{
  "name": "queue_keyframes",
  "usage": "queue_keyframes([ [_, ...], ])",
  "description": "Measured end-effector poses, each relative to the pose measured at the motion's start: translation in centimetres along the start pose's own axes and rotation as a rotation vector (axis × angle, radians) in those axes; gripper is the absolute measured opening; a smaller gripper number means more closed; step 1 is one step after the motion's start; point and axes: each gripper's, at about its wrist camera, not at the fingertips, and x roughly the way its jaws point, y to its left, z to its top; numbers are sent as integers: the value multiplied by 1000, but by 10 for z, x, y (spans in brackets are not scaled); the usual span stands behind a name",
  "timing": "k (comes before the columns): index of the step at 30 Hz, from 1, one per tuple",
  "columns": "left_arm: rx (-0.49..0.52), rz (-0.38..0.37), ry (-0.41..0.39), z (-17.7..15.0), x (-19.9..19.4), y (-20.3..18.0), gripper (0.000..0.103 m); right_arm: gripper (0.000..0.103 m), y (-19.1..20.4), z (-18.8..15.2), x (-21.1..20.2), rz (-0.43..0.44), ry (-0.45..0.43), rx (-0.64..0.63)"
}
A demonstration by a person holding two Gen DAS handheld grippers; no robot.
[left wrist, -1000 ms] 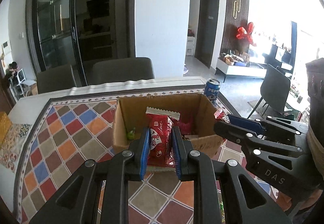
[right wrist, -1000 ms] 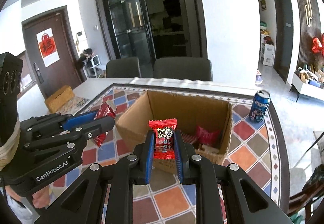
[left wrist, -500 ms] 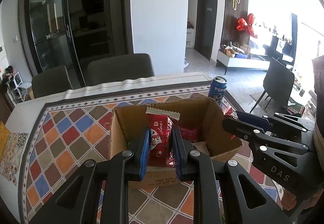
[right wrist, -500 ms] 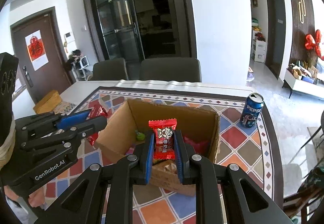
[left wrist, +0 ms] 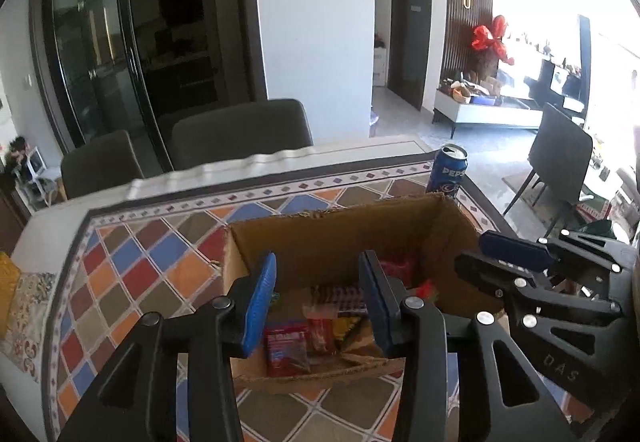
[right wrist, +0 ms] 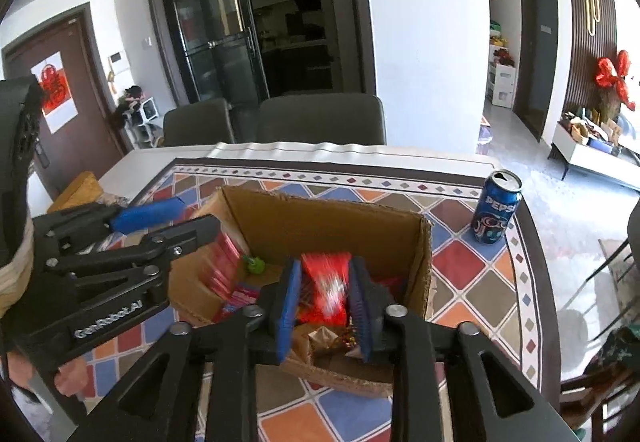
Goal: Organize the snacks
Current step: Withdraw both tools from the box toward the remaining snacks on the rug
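An open cardboard box (left wrist: 332, 220) (right wrist: 320, 218) stands on the chequered tablecloth, with several snack packets lying inside. My left gripper (left wrist: 318, 298) hangs over the box, its jaws opening with nothing between them. A red packet (left wrist: 286, 350) lies on the box floor below it. My right gripper (right wrist: 324, 298) is over the same box, its jaws opening. A red candy packet (right wrist: 326, 284) shows blurred between the pads, slipping down. Each gripper appears in the other's view: the right gripper (left wrist: 472, 252) at the box's right, the left gripper (right wrist: 192, 216) at its left.
A blue Pepsi can (left wrist: 448, 172) (right wrist: 496, 212) stands beyond the box near the table's right edge. Two grey chairs (right wrist: 320, 118) are pushed in at the far side. A small green item (right wrist: 254, 264) lies in the box's left part.
Both grippers moved forward over the box. The left jaws opened and its red packet dropped into the box. The right jaws parted and the candy began to fall.
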Motion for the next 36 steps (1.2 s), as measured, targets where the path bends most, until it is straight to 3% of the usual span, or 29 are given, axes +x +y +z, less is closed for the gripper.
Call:
queue_keyframes([
  [18, 57, -85, -82, -54, -70, -36, 47, 32, 4, -50, -73, -44, -62, -42],
  [26, 96, -147, -40, -84, -75, -67, 48, 32, -2, -86, -97, -80, -49, -29],
  [36, 150, -222, 47, -111, -64, -105, 48, 32, -22, -136, -102, -100, 49, 39],
])
